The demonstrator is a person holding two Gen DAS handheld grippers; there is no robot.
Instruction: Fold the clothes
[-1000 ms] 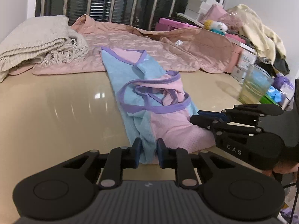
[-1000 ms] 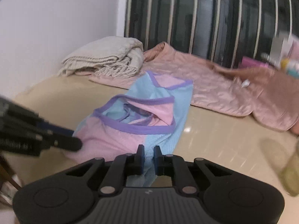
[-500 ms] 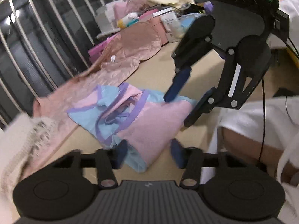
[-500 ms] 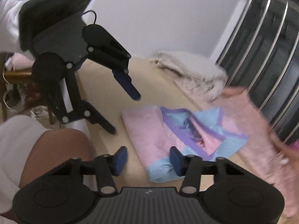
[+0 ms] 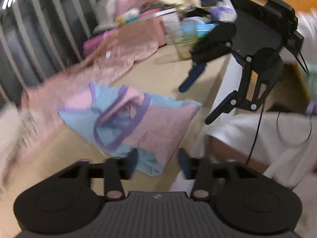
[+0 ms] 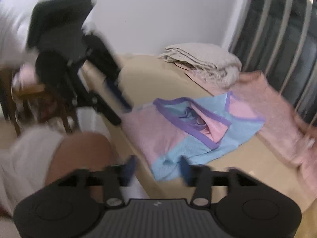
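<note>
The folded pink and blue garment (image 5: 126, 119) lies on the beige table (image 5: 158, 75), its near corner at the table's front edge. The left gripper (image 5: 157, 163) hangs over that corner, fingers spread wide, gripping nothing. The right gripper (image 6: 157, 167) is likewise spread and empty. Bare tabletop lies between the garment and the plastic cup (image 5: 184, 39); a pink blanket (image 6: 277, 115) borders its far side

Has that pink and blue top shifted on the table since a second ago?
Yes. The pink and blue top lay stretched toward the cream blanket; now its near end is folded over, so it lies shorter, with both grippers' jaws open and off it.
</note>
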